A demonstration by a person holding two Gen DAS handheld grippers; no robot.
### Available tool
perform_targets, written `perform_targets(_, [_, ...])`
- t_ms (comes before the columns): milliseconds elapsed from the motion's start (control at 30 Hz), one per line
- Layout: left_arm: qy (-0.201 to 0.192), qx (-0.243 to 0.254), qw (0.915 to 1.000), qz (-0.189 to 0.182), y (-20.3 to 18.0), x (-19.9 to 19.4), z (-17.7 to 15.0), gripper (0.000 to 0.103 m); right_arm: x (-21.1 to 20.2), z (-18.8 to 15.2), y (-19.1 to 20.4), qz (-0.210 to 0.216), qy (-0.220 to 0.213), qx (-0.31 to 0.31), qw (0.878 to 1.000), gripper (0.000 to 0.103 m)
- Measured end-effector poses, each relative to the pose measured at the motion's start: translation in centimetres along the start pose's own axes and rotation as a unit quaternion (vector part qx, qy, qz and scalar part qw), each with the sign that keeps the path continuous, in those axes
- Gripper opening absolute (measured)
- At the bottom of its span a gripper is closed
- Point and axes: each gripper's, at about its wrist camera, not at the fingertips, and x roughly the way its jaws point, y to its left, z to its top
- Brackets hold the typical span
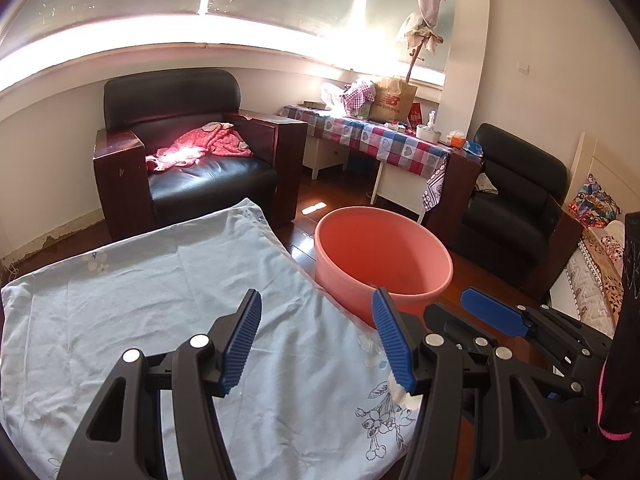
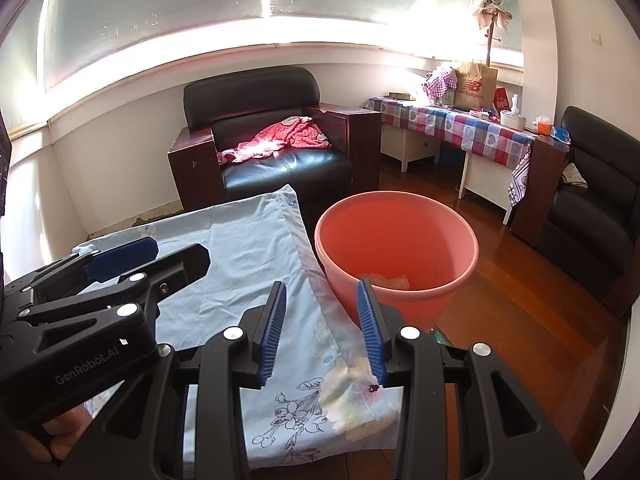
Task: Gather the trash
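A crumpled white tissue (image 2: 346, 380) lies on the near right corner of the light blue cloth (image 2: 248, 264) that covers the table; in the left wrist view a bit of it (image 1: 402, 394) shows under my left gripper's right finger. A pink bucket (image 2: 396, 240) stands on the floor just past the table's right edge, with pale crumpled trash (image 2: 384, 280) at its bottom; it also shows in the left wrist view (image 1: 384, 256). My left gripper (image 1: 320, 340) is open and empty above the cloth. My right gripper (image 2: 324, 328) is open, just above the tissue.
A black armchair (image 2: 272, 136) with a red garment stands behind the table. A desk with a checked cloth (image 2: 460, 128) and clutter stands at the back right, a second black armchair (image 2: 592, 200) at the far right. Wooden floor (image 2: 520, 300) surrounds the bucket.
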Motion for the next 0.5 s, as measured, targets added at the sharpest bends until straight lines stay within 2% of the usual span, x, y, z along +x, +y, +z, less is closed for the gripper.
perform_targets(500, [0.004, -0.002, 1.0, 0.007, -0.01, -0.02, 0.45, 0.057, 0.71, -0.24, -0.08, 0.003, 0.007, -0.001, 1.0, 0.037])
